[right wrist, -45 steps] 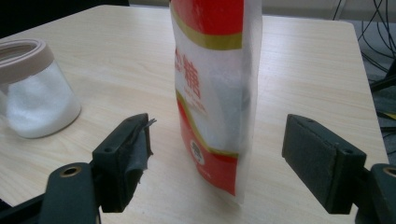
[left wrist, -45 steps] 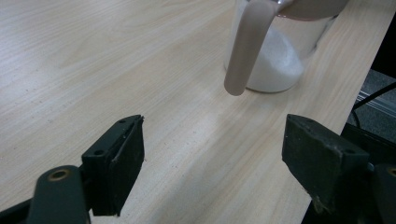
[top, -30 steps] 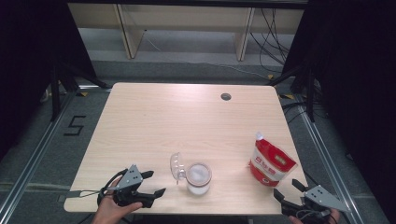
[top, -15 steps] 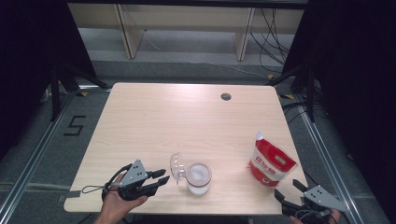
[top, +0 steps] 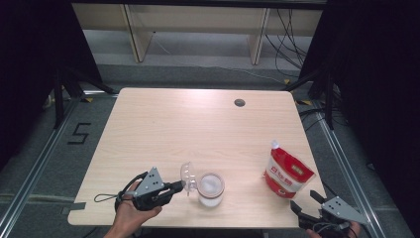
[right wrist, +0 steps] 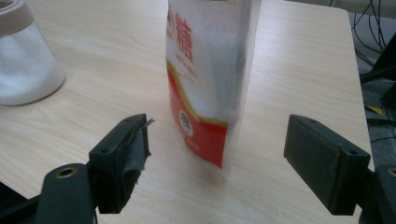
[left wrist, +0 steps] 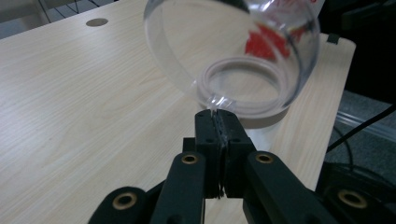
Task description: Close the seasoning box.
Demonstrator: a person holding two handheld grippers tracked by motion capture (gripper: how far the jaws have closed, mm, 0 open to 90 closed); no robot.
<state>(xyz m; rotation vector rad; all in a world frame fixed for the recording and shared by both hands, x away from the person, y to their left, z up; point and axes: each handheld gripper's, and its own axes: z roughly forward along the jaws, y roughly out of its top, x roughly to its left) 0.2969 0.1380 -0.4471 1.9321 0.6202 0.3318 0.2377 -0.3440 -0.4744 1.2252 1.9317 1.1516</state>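
Observation:
A clear jar (top: 210, 188) of white granules stands near the table's front edge, with a beige rim (left wrist: 243, 95). Its clear domed lid (top: 187, 177) stands tilted up at the jar's left side. My left gripper (top: 179, 187) is shut on the lid's lower edge (left wrist: 215, 103), and its jaws are pressed together (left wrist: 218, 119). A red and white pouch (top: 286, 171) stands upright at the front right. My right gripper (top: 306, 203) is open at the table's corner, with the pouch (right wrist: 205, 79) just beyond its spread jaws (right wrist: 222, 133). The jar (right wrist: 25, 60) shows off to the left.
A round cable hole (top: 239, 102) lies at the back of the wooden table (top: 198, 129). Shelving and cables stand behind the table. A floor marking "5" (top: 79, 133) lies to the left, and black frame posts stand at both sides.
My left gripper has moved right, up to the jar, and shut on the raised lid's edge. The right gripper, pouch and jar have stayed put.

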